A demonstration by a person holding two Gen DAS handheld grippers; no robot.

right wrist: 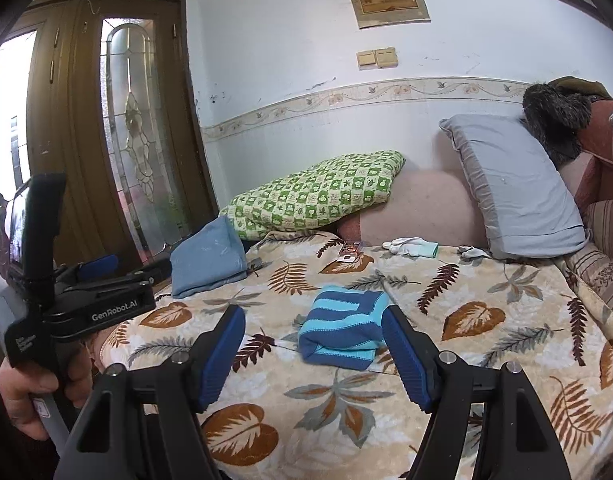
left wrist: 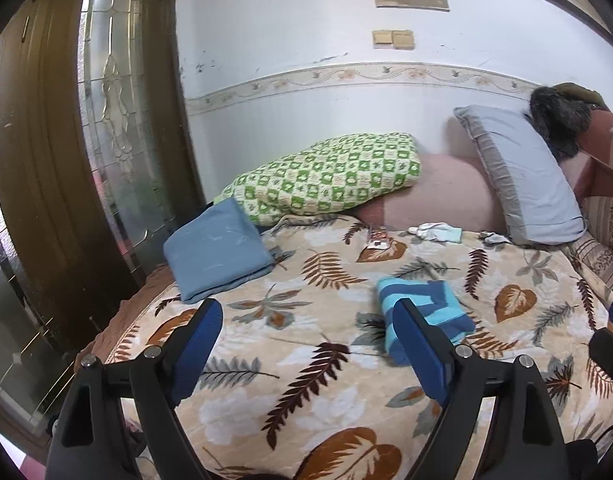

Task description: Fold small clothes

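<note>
Striped blue garment: folded, lying on the leaf-print blanket of the bed. Left gripper: jaws apart, empty, held above the blanket near the garment. Right gripper: jaws apart, empty, just before the garment. Small socks: beyond the garment, near the grey pillow

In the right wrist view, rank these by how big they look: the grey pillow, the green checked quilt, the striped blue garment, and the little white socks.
1. grey pillow and green checked quilt: look alike, no clear winner.
2. striped blue garment: nearer the camera, so it may look bigger than it is.
3. little white socks: smallest.
</note>
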